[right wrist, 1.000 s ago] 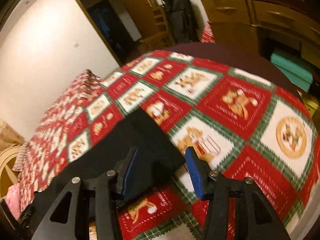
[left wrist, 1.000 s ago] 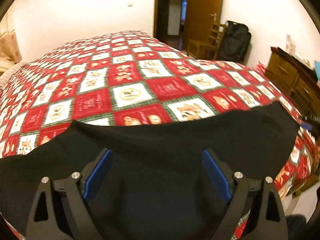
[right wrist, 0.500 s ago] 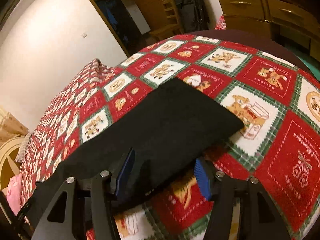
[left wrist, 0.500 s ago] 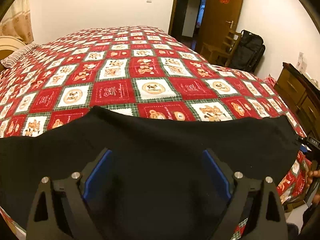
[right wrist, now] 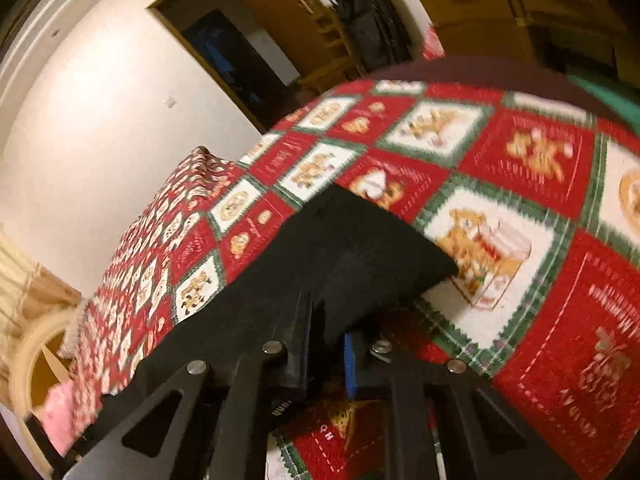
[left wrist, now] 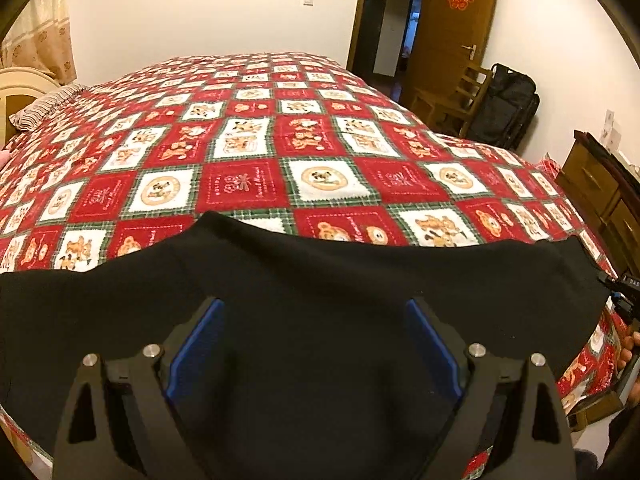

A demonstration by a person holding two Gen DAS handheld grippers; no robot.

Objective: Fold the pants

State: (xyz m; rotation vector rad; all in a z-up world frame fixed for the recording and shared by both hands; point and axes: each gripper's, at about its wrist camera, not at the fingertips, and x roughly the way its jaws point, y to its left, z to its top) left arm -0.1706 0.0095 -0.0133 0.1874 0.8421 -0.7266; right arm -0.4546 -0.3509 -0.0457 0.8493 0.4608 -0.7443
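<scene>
Black pants (left wrist: 320, 280) lie spread along the near edge of a bed with a red, white and green patchwork cover (left wrist: 320, 152). My left gripper (left wrist: 312, 340) hovers low over the middle of the pants, open wide, and its blue pads (left wrist: 192, 344) stand far apart above the cloth. In the right wrist view the pants (right wrist: 340, 256) end in a corner at the right. My right gripper (right wrist: 326, 350) is closing on the cloth's near edge just short of that corner, with black fabric pinched between its pads. That gripper and the person's hand (left wrist: 628, 348) show at the left view's right edge.
A wooden dresser (left wrist: 600, 188) stands right of the bed. A wooden chair (left wrist: 452, 100) and a black bag (left wrist: 504, 108) are by the open door (left wrist: 400, 28) at the far wall. A pillow (left wrist: 44, 104) and a cream headboard (right wrist: 36, 360) lie at the left.
The right gripper's jaws have come together on the pants' edge near the corner, after standing open around it. The left gripper rolled level and shifted slightly, staying open over the pants.
</scene>
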